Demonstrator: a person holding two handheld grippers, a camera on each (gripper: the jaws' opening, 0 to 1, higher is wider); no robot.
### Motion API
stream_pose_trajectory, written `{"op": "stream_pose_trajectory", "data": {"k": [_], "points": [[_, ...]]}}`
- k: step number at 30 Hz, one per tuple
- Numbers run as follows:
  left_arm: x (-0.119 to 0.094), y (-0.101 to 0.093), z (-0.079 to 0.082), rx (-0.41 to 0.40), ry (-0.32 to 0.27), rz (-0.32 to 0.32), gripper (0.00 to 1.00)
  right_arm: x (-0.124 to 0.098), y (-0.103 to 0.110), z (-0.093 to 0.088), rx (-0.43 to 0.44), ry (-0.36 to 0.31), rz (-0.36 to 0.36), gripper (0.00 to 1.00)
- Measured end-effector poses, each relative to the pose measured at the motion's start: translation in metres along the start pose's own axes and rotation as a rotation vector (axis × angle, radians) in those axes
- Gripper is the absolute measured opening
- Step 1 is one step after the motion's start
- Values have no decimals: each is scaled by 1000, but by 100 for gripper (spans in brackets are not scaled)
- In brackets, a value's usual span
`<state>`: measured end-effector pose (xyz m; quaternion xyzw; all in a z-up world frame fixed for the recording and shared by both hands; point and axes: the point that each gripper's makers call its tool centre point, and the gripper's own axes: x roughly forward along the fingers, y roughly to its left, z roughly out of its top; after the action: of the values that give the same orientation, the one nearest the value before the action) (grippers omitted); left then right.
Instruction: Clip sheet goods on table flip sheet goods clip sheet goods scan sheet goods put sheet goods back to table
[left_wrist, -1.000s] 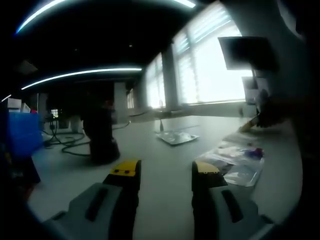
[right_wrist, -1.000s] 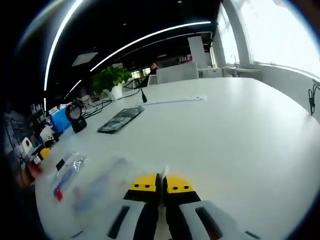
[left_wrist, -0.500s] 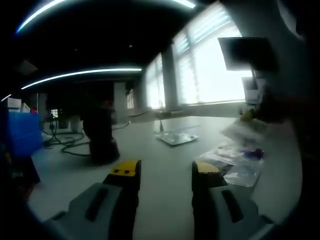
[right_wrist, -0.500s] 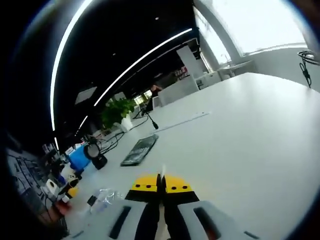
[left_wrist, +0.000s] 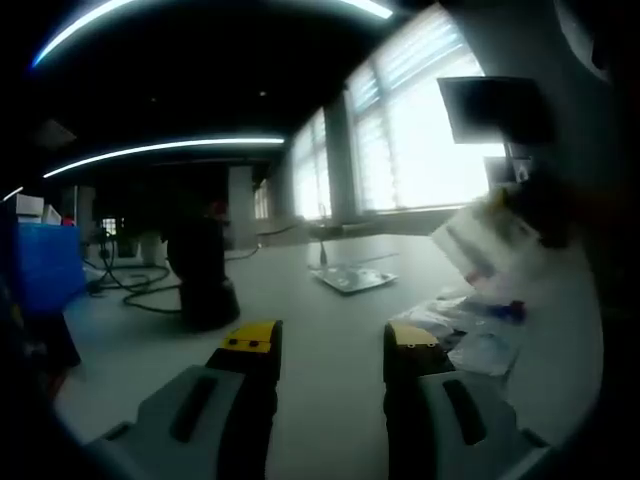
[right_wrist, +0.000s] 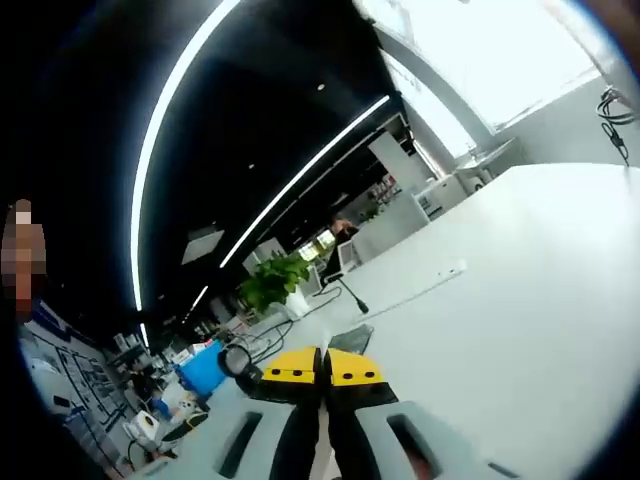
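Lifted off the tabletop since a second ago, the sheet hangs clenched in the right tongs, ready to flip, while left tongs wait released.

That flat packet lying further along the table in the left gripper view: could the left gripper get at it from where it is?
Probably yes. The left gripper has its jaws open and points roughly toward the flat packet, with bare table between them. The black stand sits off to the side, not in the path.

Dim office, bright windows, ceiling light strips, perhaps a plant.
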<state>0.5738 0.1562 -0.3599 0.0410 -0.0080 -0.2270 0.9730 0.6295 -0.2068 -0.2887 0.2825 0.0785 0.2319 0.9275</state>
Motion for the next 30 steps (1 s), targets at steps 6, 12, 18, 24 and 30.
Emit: {"op": "stream_pose_trajectory", "data": {"k": [6,12,18,24,30], "points": [[0,-1,0,2,-1,-4,33,6,14,8,20,-58,33,0],[0,-1,-1,2,-2,-7,33,12,24,17,2,-124,45,0],[0,-1,0,3,-2,-9,33,17,29,24,-5,-176,44,0],[0,-1,-1,2,0,-10,33,24,39,28,-30,-218,52,0],[0,-1,0,1,-2,-11,33,30,56,36,-78,-288,82,0]]}}
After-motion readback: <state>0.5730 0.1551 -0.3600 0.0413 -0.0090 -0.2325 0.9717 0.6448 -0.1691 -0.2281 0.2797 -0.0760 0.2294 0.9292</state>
